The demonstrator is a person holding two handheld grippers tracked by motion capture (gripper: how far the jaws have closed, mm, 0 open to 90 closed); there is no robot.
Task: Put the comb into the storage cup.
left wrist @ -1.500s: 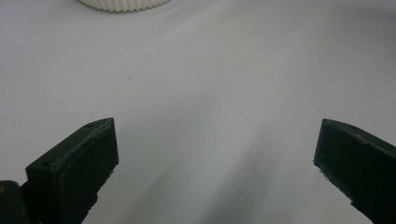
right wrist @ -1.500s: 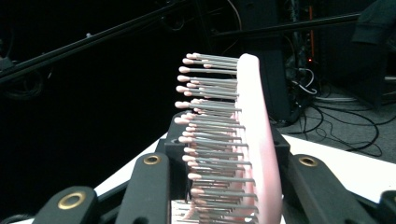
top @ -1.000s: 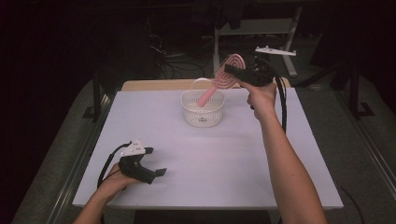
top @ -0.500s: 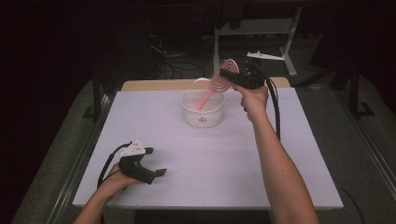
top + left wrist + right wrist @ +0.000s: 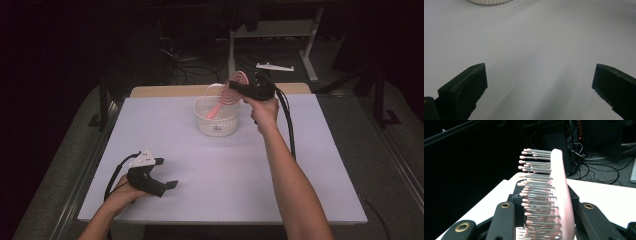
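My right gripper (image 5: pixel 239 89) fingers are clamping the pink hairbrush (image 5: pixel 231 91) by its head, bristles sticking out sideways betw. them; the handle is slanting down into the white basket (image 5: pixel 216 121) at the far middle of the surface (image 5: pixel 240 170). My left gripper (image 5: pixel 162 186) fingers are standing wide, w/ nothing betw. them, resting low at the near left, well apart from the basket.

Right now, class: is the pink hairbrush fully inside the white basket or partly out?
Partly out: the hairbrush handle dips into the basket while its head sticks above the rim, clamped by the right gripper.
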